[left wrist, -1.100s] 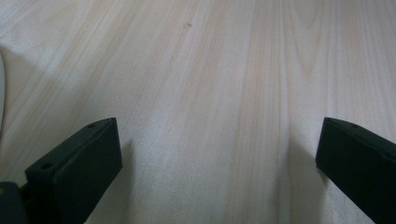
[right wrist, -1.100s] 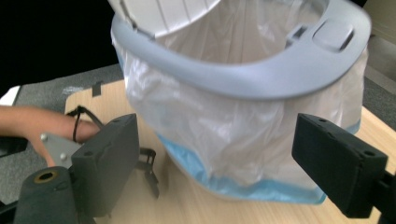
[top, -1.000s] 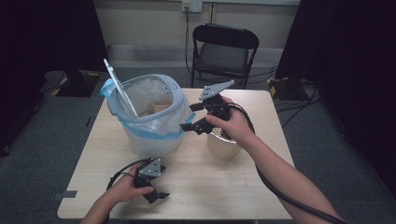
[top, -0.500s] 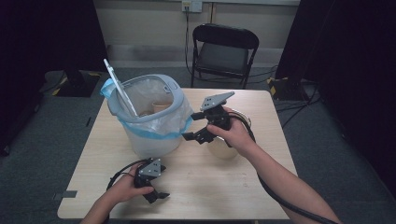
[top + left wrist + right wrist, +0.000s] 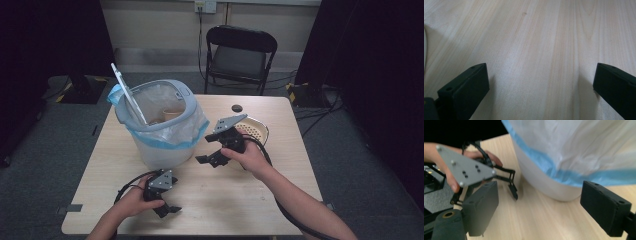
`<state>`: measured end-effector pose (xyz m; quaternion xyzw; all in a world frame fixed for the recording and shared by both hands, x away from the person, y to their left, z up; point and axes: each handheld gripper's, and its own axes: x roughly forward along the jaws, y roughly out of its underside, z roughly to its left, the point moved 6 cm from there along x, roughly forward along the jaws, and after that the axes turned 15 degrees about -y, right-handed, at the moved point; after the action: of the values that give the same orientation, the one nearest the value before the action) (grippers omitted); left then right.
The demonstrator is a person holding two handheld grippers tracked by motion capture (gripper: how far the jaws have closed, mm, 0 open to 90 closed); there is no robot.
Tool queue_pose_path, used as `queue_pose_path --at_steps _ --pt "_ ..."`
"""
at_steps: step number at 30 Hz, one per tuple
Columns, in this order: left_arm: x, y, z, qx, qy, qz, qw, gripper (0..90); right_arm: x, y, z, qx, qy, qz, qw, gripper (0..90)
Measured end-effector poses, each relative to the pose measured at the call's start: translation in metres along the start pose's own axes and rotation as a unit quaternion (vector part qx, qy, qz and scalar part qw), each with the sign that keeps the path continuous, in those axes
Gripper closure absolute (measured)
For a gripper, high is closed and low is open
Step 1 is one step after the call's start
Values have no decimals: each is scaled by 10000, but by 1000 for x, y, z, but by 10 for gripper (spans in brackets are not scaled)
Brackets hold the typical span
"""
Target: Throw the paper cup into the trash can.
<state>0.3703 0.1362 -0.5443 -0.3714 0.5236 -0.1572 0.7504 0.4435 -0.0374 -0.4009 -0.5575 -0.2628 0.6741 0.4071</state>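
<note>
The right gripper [image 5: 216, 148] hangs over the table [image 5: 260, 190] centre, jaws spread wide w/ nothing between them, just right of the bin [image 5: 161, 125]. Just behind the right hand sits a cream perforated bowl [image 5: 256, 131], partly hidden, so contact can't be judged. The bin, lined w/ a white bag w/ blue trim [image 5: 564, 173], holds what looks like 1 paper cup [image 5: 172, 114]. The left gripper [image 5: 167, 209] rests low at the near edge, its 2 jaws also wide apart over bare wood.
</note>
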Motion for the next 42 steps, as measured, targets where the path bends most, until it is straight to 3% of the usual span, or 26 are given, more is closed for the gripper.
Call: queue_pose_path --at_steps 27,34,42 --pt "0 0 -1 -44 38 10 10000 0 26 54 2 58 -29 186 9998 146" --pt "0 0 -1 -45 57 9 10000 0 36 72 2 166 -72 202 9996 146" --pt "0 0 -1 -51 60 9 10000 0 47 90 2 211 -87 361 9991 147"
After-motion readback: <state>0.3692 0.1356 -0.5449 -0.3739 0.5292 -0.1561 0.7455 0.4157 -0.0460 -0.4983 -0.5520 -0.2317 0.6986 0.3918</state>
